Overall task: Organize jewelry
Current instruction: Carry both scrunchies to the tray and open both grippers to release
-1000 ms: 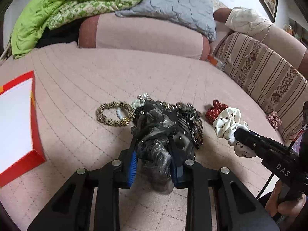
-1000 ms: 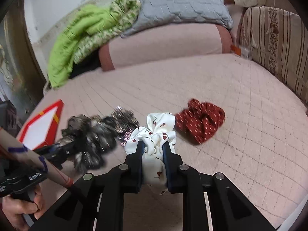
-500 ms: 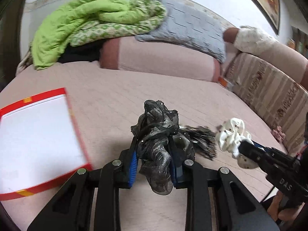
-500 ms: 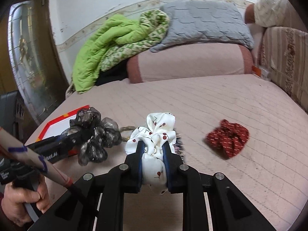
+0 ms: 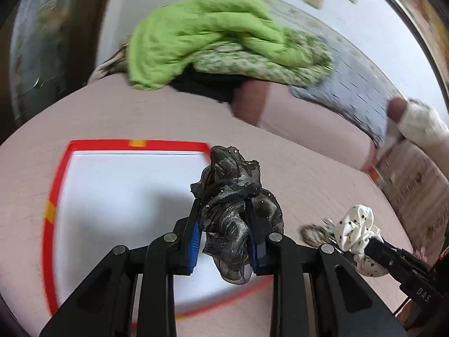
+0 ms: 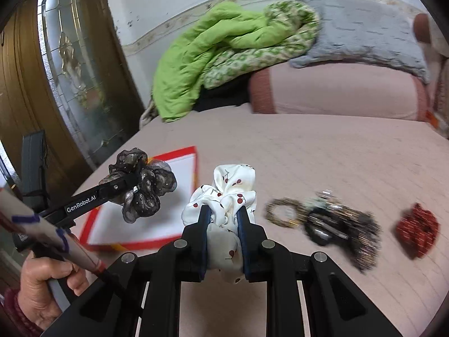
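My left gripper (image 5: 224, 213) is shut on a dark grey sheer scrunchie (image 5: 233, 196) and holds it above the near right part of a white box lid with a red rim (image 5: 56, 185). It also shows in the right wrist view (image 6: 140, 188). My right gripper (image 6: 223, 210) is shut on a white cherry-print scrunchie (image 6: 227, 188), in the air to the right of the lid (image 6: 157, 219). On the bed lie a leopard bracelet (image 6: 283, 212), a dark pile of jewelry (image 6: 339, 221) and a red scrunchie (image 6: 418, 227).
The pink quilted bed cover (image 6: 322, 151) holds everything. A green blanket (image 6: 213, 56), a grey pillow (image 6: 364, 33) and a pink bolster (image 6: 336, 90) lie at the far end. A wooden door with glass (image 6: 56, 70) stands at the left.
Both grippers have swung left with their scrunchies. The left one has gone from over the jewelry pile to above the red-rimmed lid. The right one follows beside it.
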Demonstrator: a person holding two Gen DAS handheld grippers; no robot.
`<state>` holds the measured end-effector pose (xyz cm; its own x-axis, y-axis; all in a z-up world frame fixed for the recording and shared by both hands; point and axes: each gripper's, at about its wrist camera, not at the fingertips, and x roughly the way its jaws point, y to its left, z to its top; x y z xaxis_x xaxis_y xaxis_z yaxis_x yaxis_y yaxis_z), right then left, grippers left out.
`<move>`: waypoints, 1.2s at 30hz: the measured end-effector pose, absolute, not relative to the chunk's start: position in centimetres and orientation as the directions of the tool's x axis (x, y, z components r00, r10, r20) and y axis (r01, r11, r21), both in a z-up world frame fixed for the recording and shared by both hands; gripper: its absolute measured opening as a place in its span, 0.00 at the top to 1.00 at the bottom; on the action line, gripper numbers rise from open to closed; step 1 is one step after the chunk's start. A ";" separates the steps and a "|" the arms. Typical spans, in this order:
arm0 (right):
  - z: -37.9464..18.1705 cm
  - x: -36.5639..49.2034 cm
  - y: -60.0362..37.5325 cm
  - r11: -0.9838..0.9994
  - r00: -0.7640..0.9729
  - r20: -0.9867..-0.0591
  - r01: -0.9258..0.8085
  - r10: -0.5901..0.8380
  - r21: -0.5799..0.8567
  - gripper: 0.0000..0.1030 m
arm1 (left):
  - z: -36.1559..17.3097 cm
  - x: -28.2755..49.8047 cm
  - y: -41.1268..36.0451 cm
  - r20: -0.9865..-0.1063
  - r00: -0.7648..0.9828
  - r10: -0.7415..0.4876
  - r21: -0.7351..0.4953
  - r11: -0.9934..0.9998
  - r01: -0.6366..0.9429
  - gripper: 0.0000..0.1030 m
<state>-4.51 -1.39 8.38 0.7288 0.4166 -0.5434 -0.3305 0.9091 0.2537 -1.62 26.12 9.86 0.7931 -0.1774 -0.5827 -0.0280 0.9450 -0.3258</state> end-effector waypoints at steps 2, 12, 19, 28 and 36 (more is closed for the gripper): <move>8.6 -3.1 0.4 0.896 0.705 -0.553 -0.350 0.444 0.273 0.81 | 9.5 -0.9 28.8 -0.592 0.793 -0.145 -0.345 0.935 -0.086 0.74; 9.2 2.9 9.6 0.857 0.632 -0.586 -0.444 0.507 0.263 0.81 | 8.4 2.9 35.3 -0.630 0.773 -0.079 -0.359 0.912 -0.199 0.74; 7.7 8.0 14.4 0.851 0.589 -0.628 -0.453 0.508 0.264 0.81 | 6.7 5.1 37.3 -0.670 0.737 -0.083 -0.371 0.898 -0.236 0.74; 4.8 13.0 18.1 0.858 0.552 -0.674 -0.442 0.491 0.263 0.81 | 5.5 7.3 38.0 -0.709 0.699 -0.091 -0.373 0.890 -0.262 0.74; 3.1 15.7 19.5 0.868 0.547 -0.691 -0.427 0.472 0.254 0.74 | 4.7 8.3 38.3 -0.735 0.676 -0.053 -0.346 0.887 -0.307 0.69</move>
<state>15.65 19.45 3.10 0.5475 0.4718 -0.6912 -0.4272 0.8678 0.2539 8.30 38.32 4.67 0.6759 -0.0531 -0.7351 -0.3069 0.8866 -0.3461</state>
